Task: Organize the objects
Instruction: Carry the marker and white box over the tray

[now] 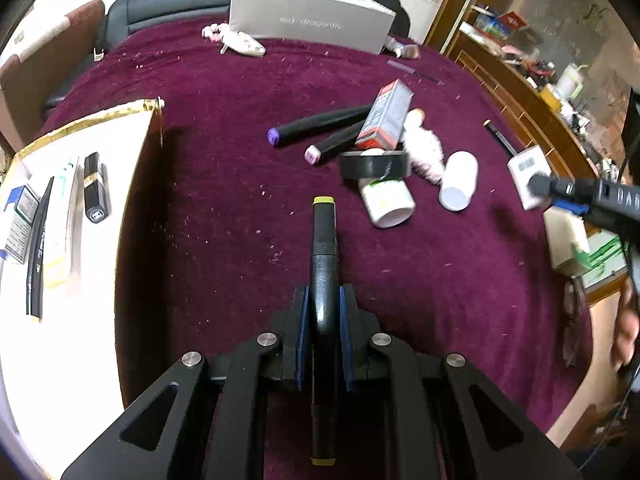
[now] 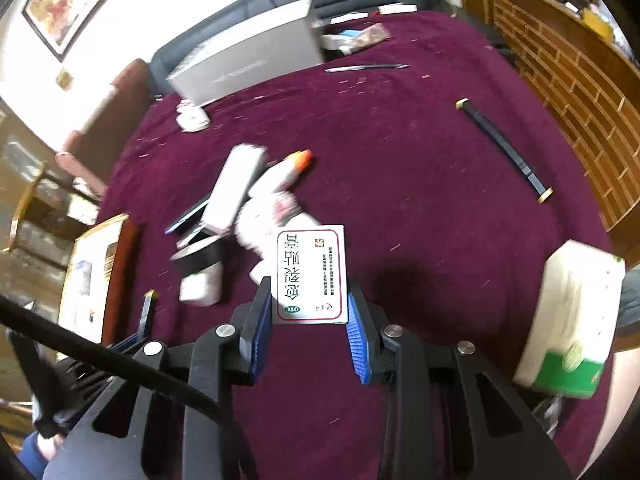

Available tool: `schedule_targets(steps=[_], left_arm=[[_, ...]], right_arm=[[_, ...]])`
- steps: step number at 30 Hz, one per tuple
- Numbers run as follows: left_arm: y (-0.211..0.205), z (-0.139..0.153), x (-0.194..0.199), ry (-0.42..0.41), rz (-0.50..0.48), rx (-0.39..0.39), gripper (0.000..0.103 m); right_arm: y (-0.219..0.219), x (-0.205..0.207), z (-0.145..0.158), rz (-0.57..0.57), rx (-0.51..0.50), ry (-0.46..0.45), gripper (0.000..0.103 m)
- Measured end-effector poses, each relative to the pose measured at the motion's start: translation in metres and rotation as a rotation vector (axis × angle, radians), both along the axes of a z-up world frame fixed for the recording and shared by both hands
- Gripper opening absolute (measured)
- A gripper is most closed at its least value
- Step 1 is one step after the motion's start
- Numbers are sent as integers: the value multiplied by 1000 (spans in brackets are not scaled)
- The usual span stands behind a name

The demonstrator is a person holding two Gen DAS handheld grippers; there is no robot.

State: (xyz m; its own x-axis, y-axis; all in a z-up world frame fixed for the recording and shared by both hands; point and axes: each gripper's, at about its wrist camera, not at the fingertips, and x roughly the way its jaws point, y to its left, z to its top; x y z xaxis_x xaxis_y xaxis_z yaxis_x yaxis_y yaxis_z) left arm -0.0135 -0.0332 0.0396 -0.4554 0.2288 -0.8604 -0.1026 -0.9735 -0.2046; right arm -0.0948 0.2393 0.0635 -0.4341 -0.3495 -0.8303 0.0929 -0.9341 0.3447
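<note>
L gripper (image 1: 324,312) clamps 1 black marker w/ yellow end caps (image 1: 324,248), blue pads tight on both sides of barrel; marker points fwd, held above the maroon cloth-covered table (image 1: 224,92).

R gripper (image 2: 308,312) grips 1 flat white medicine box w/ red border (image 2: 310,276) by its side edges, held above the cloth near the table's near edge. That gripper also shows in the left wrist view at the right edge, but too blurred there to read.

Open white tray w/ gold rim (image 1: 132,152) sits at the table's left edge. Inside: 1 black lipstick w/ gold band (image 1: 95,188), 1 blue-white carton (image 1: 20,224), 1 slim black pen-like stick (image 1: 38,256), 1 pale tube (image 1: 60,224).

Mid-table pile: 2 more black markers, one purple-capped (image 1: 316,126), one pink-capped (image 1: 334,144), lying side by side; 1 red-grey box (image 1: 384,116) resting across them; 1 roll of black tape (image 1: 374,165) on top of 1 white bottle (image 1: 386,202); 1 second white bottle (image 1: 458,180) just beside; 1 pink-white fuzzy item (image 1: 424,148) between box and bottles.

Near the right edge: 1 thin black gold-tipped stick (image 2: 506,150), 1 white-green box (image 2: 568,320).

Far edge: 1 large grey box (image 1: 308,20), 1 small white patterned item (image 1: 244,42) just beside it.
</note>
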Motion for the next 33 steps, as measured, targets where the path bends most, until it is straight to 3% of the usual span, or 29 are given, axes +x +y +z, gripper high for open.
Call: schedule_targets(steps=[10, 18, 33], left_arm=[[-34, 35, 17, 60, 33, 40, 11], [-98, 48, 39, 94, 125, 60, 11], [-225, 27, 70, 63, 310, -1, 12]], right_arm=[[-75, 35, 23, 173, -5, 40, 31], [-136, 44, 27, 274, -10, 48, 31], [-284, 38, 18, 460, -89, 43, 32]])
